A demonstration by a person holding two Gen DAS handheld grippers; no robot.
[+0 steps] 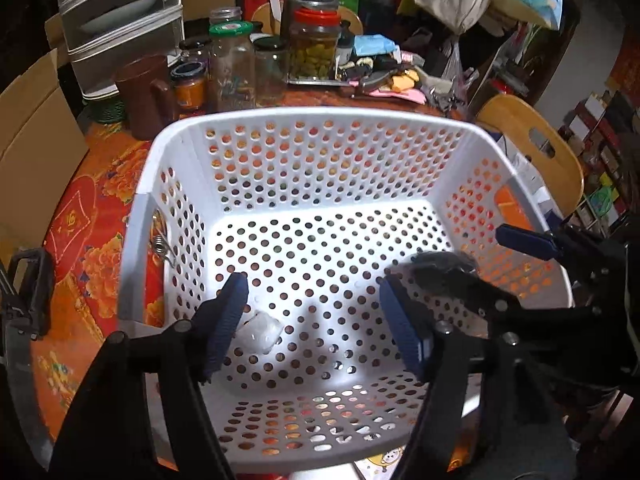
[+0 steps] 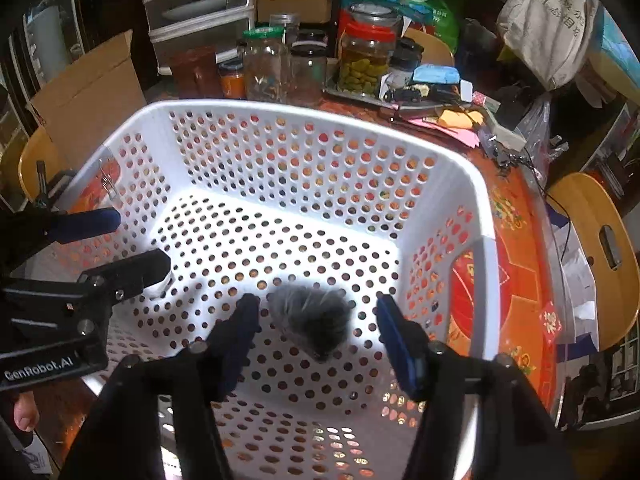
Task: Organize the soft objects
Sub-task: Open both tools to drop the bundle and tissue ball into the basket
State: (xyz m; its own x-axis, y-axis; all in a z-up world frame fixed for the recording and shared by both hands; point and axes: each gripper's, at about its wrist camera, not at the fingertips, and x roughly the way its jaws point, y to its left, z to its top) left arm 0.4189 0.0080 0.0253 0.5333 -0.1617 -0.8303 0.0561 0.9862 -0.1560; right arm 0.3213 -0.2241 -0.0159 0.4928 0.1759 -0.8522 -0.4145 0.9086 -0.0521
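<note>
- Left gripper (image 1: 312, 320): fingers apart, nothing pinched; white soft piece (image 1: 258, 334) loose on basket floor, just beside the left finger.
- Right gripper (image 2: 316, 336): fingers apart; grey fluffy ball (image 2: 310, 320) between them, apparently untouched.
- Lift both straight up, clear of white basket (image 2: 320, 124) walls, without dragging either item back out.

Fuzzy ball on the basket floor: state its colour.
Dark grey fuzzy ball with paler wisps; right wrist view.
</note>
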